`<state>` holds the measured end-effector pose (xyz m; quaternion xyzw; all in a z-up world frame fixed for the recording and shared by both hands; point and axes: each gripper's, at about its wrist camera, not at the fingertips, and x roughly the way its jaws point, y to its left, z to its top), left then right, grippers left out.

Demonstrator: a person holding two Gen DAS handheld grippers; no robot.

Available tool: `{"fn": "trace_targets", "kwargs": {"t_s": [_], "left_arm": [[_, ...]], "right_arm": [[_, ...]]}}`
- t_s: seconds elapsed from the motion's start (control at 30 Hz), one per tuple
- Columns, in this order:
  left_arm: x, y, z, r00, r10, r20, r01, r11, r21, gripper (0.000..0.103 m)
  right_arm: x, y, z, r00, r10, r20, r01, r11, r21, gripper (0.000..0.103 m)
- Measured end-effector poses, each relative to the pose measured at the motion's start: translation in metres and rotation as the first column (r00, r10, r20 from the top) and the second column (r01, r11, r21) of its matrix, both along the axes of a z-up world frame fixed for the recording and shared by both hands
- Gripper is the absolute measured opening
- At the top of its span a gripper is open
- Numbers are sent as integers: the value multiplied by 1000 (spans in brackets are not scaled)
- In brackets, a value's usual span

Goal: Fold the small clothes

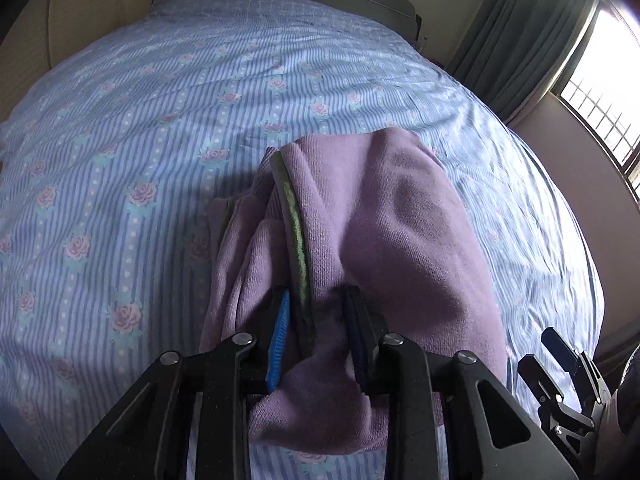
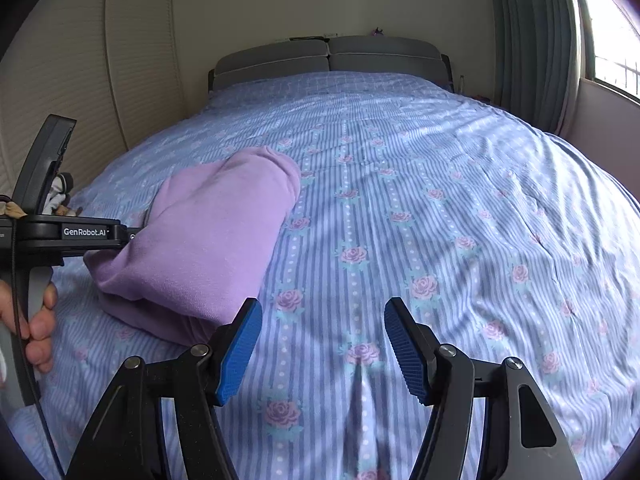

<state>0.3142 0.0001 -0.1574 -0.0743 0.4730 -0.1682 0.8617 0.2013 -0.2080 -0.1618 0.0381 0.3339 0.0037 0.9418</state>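
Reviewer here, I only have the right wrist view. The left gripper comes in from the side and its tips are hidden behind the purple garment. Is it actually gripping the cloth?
Observer: Yes. The left gripper has its fingers shut on a bunched fold of the purple garment.
Reviewer: Any detail on the garment I'm missing?
Observer: A green trim edge runs along one fold, right by the left finger.
Reviewer: And my right gripper?
Observer: The right gripper is open, off the garment's right side, over the bedsheet.
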Motion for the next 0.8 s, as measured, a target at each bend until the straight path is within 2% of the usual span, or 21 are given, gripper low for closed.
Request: {"fn": "trace_targets", "kwargs": {"t_s": [0.1,0.23,0.33,0.43,0.53,0.7,0.8], "left_arm": [[-4,5,11,1000,1,24,-1,1000,-7,15],[-16,22,27,998,10,68,-10,1000,-6,14],[-16,30,21,998,12,62,-12,1000,4,13],[-12,31,11,998,16,57,-15,1000,-2,14],[-9,28,10,997,12,70,-13,1000,12,14],[-6,31,4,998,17,59,-17,1000,1,14],[-6,33,-1,998,11,54,-10,1000,-13,15]], "right_arm": [[-1,0,4,1000,6,12,-6,1000,-2,64],[-3,3,13,999,32,40,-32,999,4,64],[-4,12,15,994,90,54,-91,996,17,64],[-2,28,6,985,171,17,-171,985,15,64],[-1,42,-6,979,204,-19,-205,979,-22,64],[17,46,-15,988,146,-58,-149,987,-52,64],[23,33,-20,991,103,-86,-103,995,8,63]]}}
